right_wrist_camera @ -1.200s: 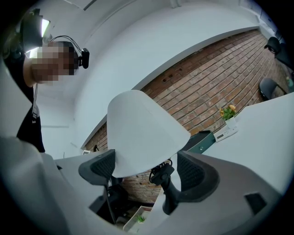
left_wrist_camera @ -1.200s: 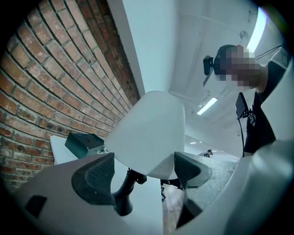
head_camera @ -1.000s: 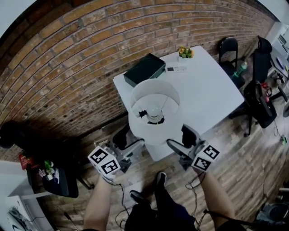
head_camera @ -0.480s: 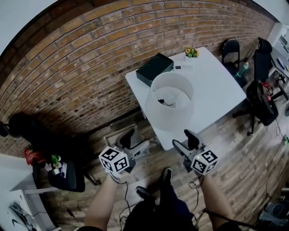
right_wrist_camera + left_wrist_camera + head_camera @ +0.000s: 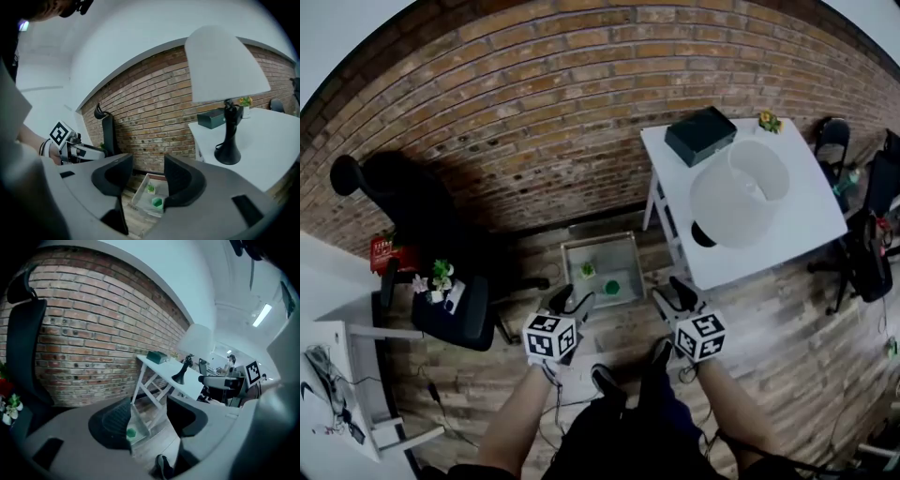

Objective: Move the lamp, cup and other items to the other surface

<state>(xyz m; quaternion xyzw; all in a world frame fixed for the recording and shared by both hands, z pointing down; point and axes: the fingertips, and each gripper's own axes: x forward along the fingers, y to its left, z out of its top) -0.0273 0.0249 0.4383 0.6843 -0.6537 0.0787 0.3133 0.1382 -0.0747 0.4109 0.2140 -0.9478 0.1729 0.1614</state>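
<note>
**Lamp set on table; green cup next.**
Head view: white-shaded black-stemmed lamp (image 5: 741, 192) stands on the white table (image 5: 806, 225). Left gripper (image 5: 571, 300) and right gripper (image 5: 672, 291) hang beside the table, near the grey floor tray (image 5: 623, 255) holding the green cup (image 5: 611, 287). Left gripper view: jaws just narrowing, nothing between. Right gripper view: likewise empty. The next reach should drop clear of the table's edge and legs; the floor there looks open.

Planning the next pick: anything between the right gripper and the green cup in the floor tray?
Nothing visible. The right gripper, jaws just closing part-way and empty, looks straight at the cup in the tray; only the tray's low rim lies between. The plant stands behind the cup, apart.
</note>
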